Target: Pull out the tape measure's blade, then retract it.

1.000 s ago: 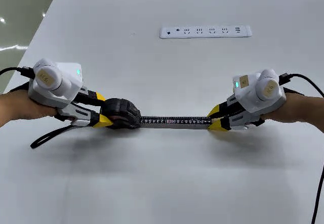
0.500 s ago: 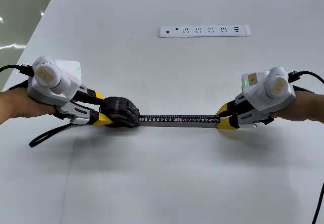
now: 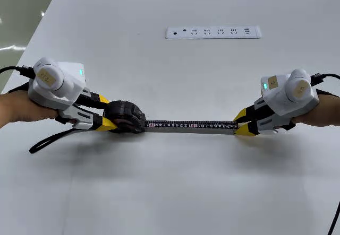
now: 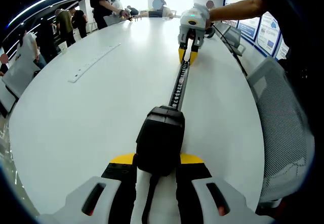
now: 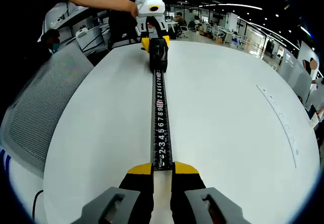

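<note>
Pulling out the blade, by the look of it, over a wide white bench point(image 3: 175, 192). Closing the left hand-held gripper point(image 3: 108, 113), at left of centre, on the sides of the black tape measure point(image 3: 126, 117). Pinching the blade point(image 3: 191, 124) by its tip with the right hand-held gripper point(image 3: 243, 122), at right of centre, jaws shut on the end. Working well below a white power strip point(image 3: 213, 32) at upper centre. Laying the blade's long axis left to right across the middle of the frame, low over the bench, with the case mouth facing right and the numbers rising from the pinched tip toward the case. Judged to be in the first step, extension under way. Next, either drawing the tip further right along the same line, or easing it back toward the case, holding the case steady and the blade straight.
</note>
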Demonstrator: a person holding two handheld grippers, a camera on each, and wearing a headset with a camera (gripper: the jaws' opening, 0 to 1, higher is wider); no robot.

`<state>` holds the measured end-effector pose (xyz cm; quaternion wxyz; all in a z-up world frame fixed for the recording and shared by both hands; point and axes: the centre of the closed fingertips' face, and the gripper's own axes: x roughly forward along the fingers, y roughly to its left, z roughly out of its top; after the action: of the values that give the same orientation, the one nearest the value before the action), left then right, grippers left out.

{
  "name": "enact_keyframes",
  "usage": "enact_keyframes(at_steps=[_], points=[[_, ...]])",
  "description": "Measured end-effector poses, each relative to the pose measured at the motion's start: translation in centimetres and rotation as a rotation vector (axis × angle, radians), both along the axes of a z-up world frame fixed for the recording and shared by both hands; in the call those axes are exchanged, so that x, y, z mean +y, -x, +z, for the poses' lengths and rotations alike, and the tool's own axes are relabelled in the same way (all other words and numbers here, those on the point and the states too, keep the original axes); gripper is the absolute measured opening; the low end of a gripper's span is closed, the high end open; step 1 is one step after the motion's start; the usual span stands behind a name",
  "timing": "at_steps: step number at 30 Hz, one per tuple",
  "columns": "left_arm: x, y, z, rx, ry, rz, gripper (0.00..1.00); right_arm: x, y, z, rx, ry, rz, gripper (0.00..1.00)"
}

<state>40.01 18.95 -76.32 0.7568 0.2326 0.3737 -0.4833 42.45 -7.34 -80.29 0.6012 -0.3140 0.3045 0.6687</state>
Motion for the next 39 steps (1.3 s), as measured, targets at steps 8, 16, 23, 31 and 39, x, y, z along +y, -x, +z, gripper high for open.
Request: enact_keyframes(at_steps=[8,16,23,31,39], points=[[-0.06,0.03,0.06,0.002,-0.002,-0.003,0.24,-0.76,-0.04,-0.01,0.001,0.012,-0.013,0.08],[-0.13,0.07,0.07,0.002,-0.009,-0.007,0.24,-0.82,-0.07,0.00,-0.001,0.018,-0.017,0.08],[-0.17,0.10,0.08,0.000,-0.015,-0.016,0.25,-0.75,-0.11,0.00,-0.007,0.031,-0.009,0.09],[-0.21,0.14,-0.12,0.007,-0.015,-0.015,0.25,-0.76,-0.08,-0.01,-0.007,0.042,-0.004,0.10],[-0.23,0.12,-0.15,0.013,-0.016,-0.012,0.26,-0.83,-0.03,0.07,-0.012,0.052,-0.004,0.11]])
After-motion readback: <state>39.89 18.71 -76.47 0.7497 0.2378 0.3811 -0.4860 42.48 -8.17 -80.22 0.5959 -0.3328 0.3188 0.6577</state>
